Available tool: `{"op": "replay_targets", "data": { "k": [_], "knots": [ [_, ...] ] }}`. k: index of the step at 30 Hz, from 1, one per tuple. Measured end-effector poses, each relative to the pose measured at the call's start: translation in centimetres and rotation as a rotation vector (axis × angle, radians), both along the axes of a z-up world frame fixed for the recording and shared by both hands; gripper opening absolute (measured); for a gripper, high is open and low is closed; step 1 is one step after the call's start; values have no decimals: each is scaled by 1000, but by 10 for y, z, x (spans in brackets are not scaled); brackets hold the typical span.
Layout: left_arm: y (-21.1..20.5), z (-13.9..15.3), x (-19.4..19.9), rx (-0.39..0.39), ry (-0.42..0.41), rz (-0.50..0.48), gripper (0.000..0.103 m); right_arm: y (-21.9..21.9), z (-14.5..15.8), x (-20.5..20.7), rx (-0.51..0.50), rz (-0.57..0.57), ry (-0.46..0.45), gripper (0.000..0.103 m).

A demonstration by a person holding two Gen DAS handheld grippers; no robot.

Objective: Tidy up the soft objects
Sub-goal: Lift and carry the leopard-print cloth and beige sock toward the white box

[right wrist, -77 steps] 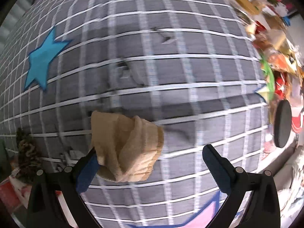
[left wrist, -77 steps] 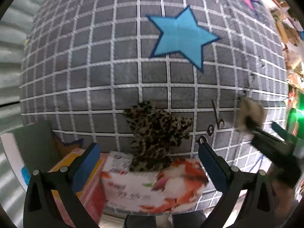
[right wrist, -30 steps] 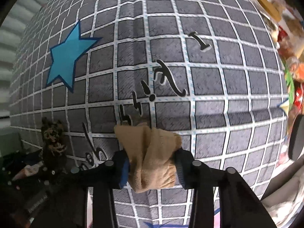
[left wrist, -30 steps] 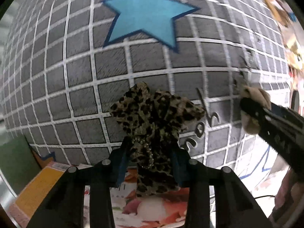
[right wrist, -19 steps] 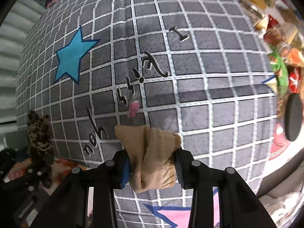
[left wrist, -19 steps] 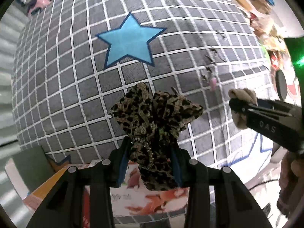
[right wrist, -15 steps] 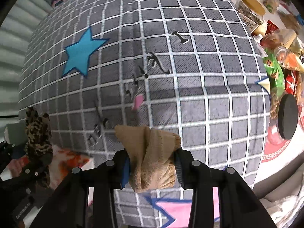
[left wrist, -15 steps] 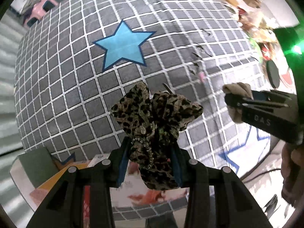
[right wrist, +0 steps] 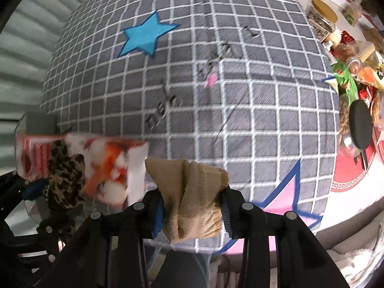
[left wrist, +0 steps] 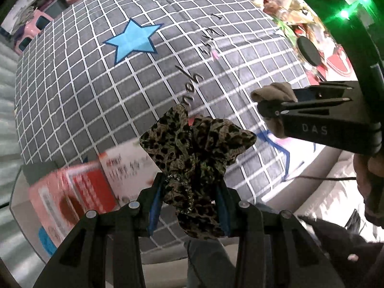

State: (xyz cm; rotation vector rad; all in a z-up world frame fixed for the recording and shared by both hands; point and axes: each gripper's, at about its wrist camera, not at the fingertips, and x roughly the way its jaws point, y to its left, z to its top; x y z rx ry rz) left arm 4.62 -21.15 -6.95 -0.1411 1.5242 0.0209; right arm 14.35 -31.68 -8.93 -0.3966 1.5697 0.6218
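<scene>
Black hand-held gripper (left wrist: pixel 189 206), blue finger pads (left wrist: pixel 153 206), silver screws, "DAS" lettering

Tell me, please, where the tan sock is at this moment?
The tan sock is clamped in the right gripper, held above the near edge of the grey checked cloth, right of the leopard-print fabric in the left gripper.

The right gripper (right wrist: pixel 192 213) clamps a bunched tan knit sock (right wrist: pixel 189 199) above the grey grid-patterned bedspread (right wrist: pixel 240 108). At nine o'clock, the left gripper (right wrist: pixel 48 192) holds a leopard-print fabric scrunchie (right wrist: pixel 64 168).
</scene>
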Motion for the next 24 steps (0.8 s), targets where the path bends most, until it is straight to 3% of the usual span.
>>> {"op": "replay_targets", "data": {
  "k": [7, 16, 24],
  "knots": [
    [4, 6, -41, 0, -9, 0, 43, 11, -9, -44, -31, 64, 19, 40],
    [33, 21, -89, 32, -29, 119, 43, 30, -55, -55, -64, 37, 88, 40],
    [54, 24, -120, 31, -24, 221, 43, 49, -62, -61, -77, 62, 57, 40]
  ]
}}
